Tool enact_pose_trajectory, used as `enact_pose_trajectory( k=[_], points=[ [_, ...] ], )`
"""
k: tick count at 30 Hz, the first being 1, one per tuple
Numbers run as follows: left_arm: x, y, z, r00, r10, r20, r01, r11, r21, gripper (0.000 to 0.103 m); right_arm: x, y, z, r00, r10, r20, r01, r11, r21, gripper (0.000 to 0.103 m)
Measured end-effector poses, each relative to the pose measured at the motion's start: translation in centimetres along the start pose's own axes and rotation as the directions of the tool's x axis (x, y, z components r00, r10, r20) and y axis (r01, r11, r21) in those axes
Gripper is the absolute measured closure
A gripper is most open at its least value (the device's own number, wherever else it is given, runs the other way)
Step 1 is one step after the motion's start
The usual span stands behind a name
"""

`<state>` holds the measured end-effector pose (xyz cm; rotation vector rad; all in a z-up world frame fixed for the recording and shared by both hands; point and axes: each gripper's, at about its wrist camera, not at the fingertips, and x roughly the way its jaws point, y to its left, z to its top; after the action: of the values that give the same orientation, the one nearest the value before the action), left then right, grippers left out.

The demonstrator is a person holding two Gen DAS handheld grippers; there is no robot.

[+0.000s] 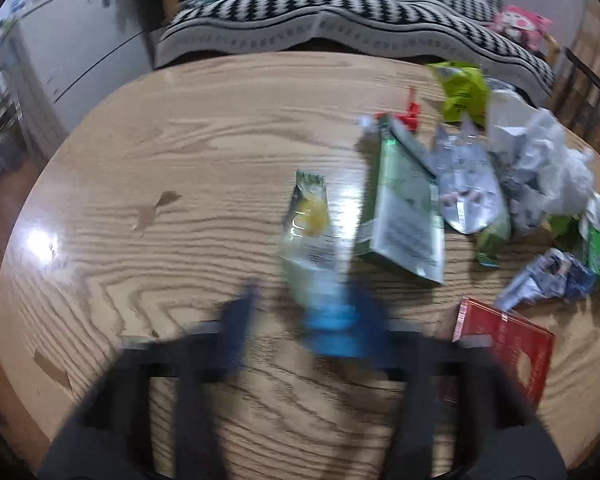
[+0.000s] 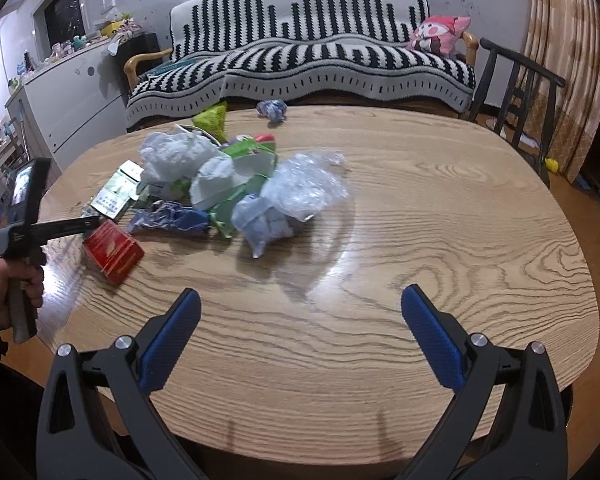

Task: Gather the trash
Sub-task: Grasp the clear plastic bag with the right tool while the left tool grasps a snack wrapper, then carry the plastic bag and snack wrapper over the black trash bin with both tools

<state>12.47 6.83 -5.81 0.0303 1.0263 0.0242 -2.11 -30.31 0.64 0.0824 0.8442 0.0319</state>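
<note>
Almost all of the job is still ahead of you: the trash [image 2: 228, 184] sits in a loose heap near the table's [image 2: 420, 240] far left corner in the right wrist view, with crumpled plastic bags, a green carton [image 1: 404, 208], a red box [image 2: 114, 254] at the heap's near edge and a blue wad [image 2: 273, 110] alone by the far edge. No bin or bag to drop it into shows in either view, so nothing can be counted as collected.

Your left gripper [image 1: 300, 312] points steeply down at the table just beside the heap. Its view is badly blurred, but the fingers look drawn close together around the near end of a clear wrapper with a yellow patch [image 1: 310, 232]; whether they truly pinch it I cannot tell. In the right wrist view your hand [image 2: 4, 292] holds that tool at the table's left edge.

Your right gripper [image 2: 300, 304] hovers over bare wood at the near edge, angled down, fingers [image 2: 172, 340] wide apart and holding nothing, well short of the heap.
</note>
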Motion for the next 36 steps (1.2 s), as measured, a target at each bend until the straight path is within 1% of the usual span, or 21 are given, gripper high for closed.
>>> enact_pose_trajectory(
  k=[2,3,6,9,12,14,16,17,18,19,20,21,23,24,27,28,30,32,34,35,36],
  points=[
    [-0.4,0.0,-0.2,0.999,-0.032,-0.012,0.032,0.999,-0.03,0.091,0.6,-0.6,0.8,1.0,0.019,-0.005,-0.019,1.0,0.014,0.006],
    [-0.8,0.2,-0.3,0.999,-0.033,-0.008,0.033,0.999,-0.038,0.092,0.8,-0.8,1.2,1.0,0.024,-0.003,-0.024,0.999,0.022,0.006],
    [-3.2,0.1,0.0,0.998,0.012,0.066,-0.01,0.999,-0.033,0.092,1.8,-1.6,3.6,0.999,0.047,0.014,-0.048,0.997,0.056,0.008],
    [-5.2,-0.7,0.0,0.992,0.018,0.129,-0.014,0.999,-0.03,0.092,4.1,-2.2,6.2,0.997,0.082,-0.003,-0.081,0.99,0.114,0.008],
    [-6.6,-2.9,-0.5,0.99,-0.034,0.14,0.035,0.999,-0.001,0.092,7.7,-2.4,8.9,0.991,0.127,-0.048,-0.117,0.978,0.171,0.01],
    [-7.1,-5.3,-0.7,0.988,-0.094,0.12,0.093,0.996,0.019,0.092,10.1,-2.4,10.0,0.991,0.109,-0.078,-0.092,0.978,0.188,0.013],
    [-7.6,-7.6,-0.6,0.985,-0.127,0.117,0.123,0.991,0.044,0.092,11.8,-2.7,10.3,0.991,0.088,-0.096,-0.068,0.977,0.202,0.023],
    [-7.7,-8.6,-0.6,0.984,-0.134,0.118,0.128,0.99,0.061,0.092,12.4,-2.8,10.2,0.99,0.093,-0.106,-0.069,0.975,0.21,0.036],
    [-8.0,-10.1,-0.5,0.982,-0.144,0.123,0.134,0.987,0.086,0.092,13.0,-3.0,10.0,0.987,0.109,-0.121,-0.08,0.971,0.225,0.059],
    [-8.3,-10.9,-0.6,0.981,-0.148,0.128,0.136,0.986,0.099,0.092,13.4,-3.3,9.8,0.982,0.128,-0.135,-0.093,0.966,0.241,0.073],
    [-8.5,-11.9,-0.5,0.979,-0.154,0.132,0.14,0.984,0.114,0.092,13.5,-3.7,9.6,0.979,0.15,-0.134,-0.112,0.96,0.257,0.085],
    [-8.6,-12.6,-0.6,0.978,-0.16,0.135,0.144,0.982,0.122,0.092,13.0,-4.3,9.5,0.978,0.173,-0.116,-0.134,0.95,0.281,0.092],
    [-8.8,-14.3,-0.4,0.973,-0.187,0.133,0.17,0.976,0.136,0.092,11.4,-4.9,9.5,0.981,0.177,-0.082,-0.149,0.951,0.272,0.097],
    [-9.0,-15.1,-0.5,0.971,-0.202,0.131,0.183,0.973,0.142,0.092,10.5,-5.4,9.4,0.981,0.186,-0.064,-0.162,0.948,0.274,0.097],
    [-9.7,-19.0,-0.7,0.957,-0.254,0.137,0.226,0.955,0.193,0.092,6.6,-8.0,9.0,0.978,0.206,0.018,-0.202,0.929,0.312,0.097],
    [-10.0,-20.2,-0.8,0.953,-0.268,0.14,0.236,0.949,0.209,0.092,5.0,-9.2,8.8,0.982,0.182,0.051,-0.189,0.931,0.313,0.097],
    [-10.5,-23.1,-1.2,0.939,-0.315,0.138,0.274,0.928,0.251,0.092,2.0,-11.6,8.2,0.989,0.113,0.099,-0.139,0.939,0.315,0.097],
    [-11.6,-26.9,-2.1,0.915,-0.381,0.132,0.328,0.894,0.306,0.092,-0.9,-14.4,7.0,0.989,0.044,0.143,-0.089,0.941,0.328,0.097],
    [-12.8,-30.6,-3.3,0.889,-0.44,0.126,0.37,0.852,0.37,0.092,-4.3,-18.3,4.7,0.982,-0.066,0.178,-0.002,0.934,0.358,0.097],
    [-13.5,-32.3,-3.9,0.875,-0.468,0.123,0.387,0.831,0.4,0.092,-6.1,-20.6,3.0,0.971,-0.147,0.189,0.066,0.923,0.38,0.097],
    [-14.1,-34.0,-4.7,0.859,-0.498,0.118,0.407,0.805,0.433,0.092,-7.3,-22.2,1.8,0.961,-0.199,0.192,0.11,0.912,0.396,0.097]
  ],
)
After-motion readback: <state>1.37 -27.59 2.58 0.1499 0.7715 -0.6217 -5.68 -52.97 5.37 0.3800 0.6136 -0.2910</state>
